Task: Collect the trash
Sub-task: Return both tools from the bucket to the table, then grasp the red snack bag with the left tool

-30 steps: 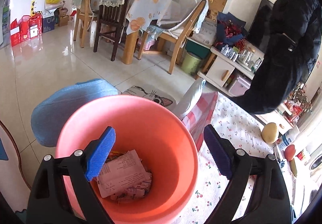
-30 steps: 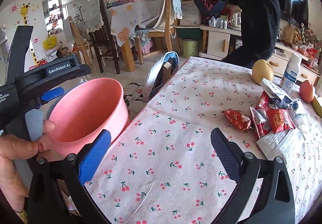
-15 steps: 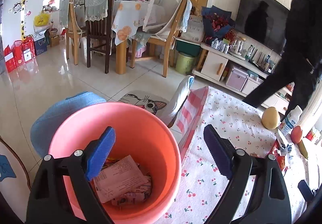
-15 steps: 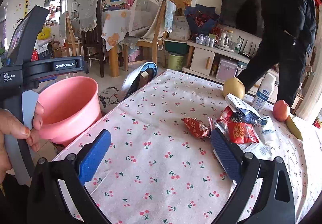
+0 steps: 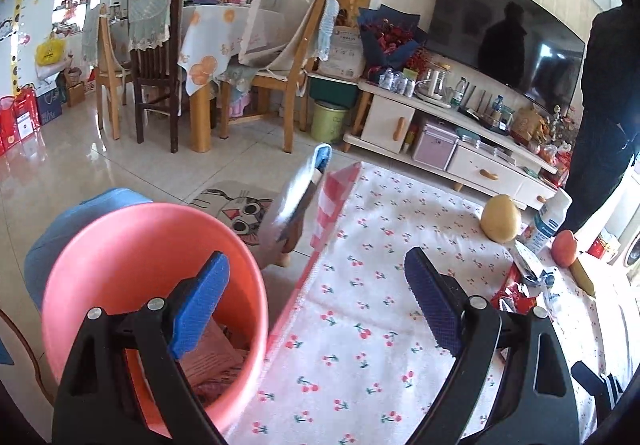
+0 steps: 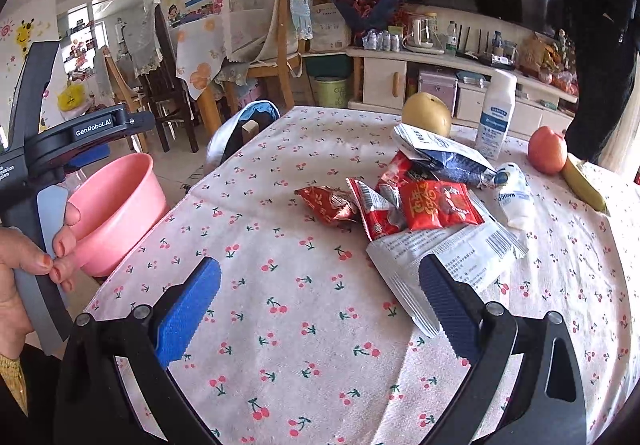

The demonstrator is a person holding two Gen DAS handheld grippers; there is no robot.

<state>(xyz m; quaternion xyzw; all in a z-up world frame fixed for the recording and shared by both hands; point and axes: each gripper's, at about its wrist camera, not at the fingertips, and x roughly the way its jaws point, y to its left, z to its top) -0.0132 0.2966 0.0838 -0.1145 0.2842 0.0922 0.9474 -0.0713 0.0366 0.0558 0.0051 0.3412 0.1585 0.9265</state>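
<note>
Both tools swung rightward from the bin toward the wrappers on the worktop.

Since a second ago, the pink bin has been shifted to the left of the left view, and the wrapper pile has been brought close ahead of the right tool. Both the right tool and the left tool are held spread wide, empty. The white wrapper lies nearest, just ahead-right of the right tool, its long axis slanting up to the right; the right hand is judged nearer. "GenRobot.AI" is read on the left tool's body; the red packets' print is too small to read.
</note>
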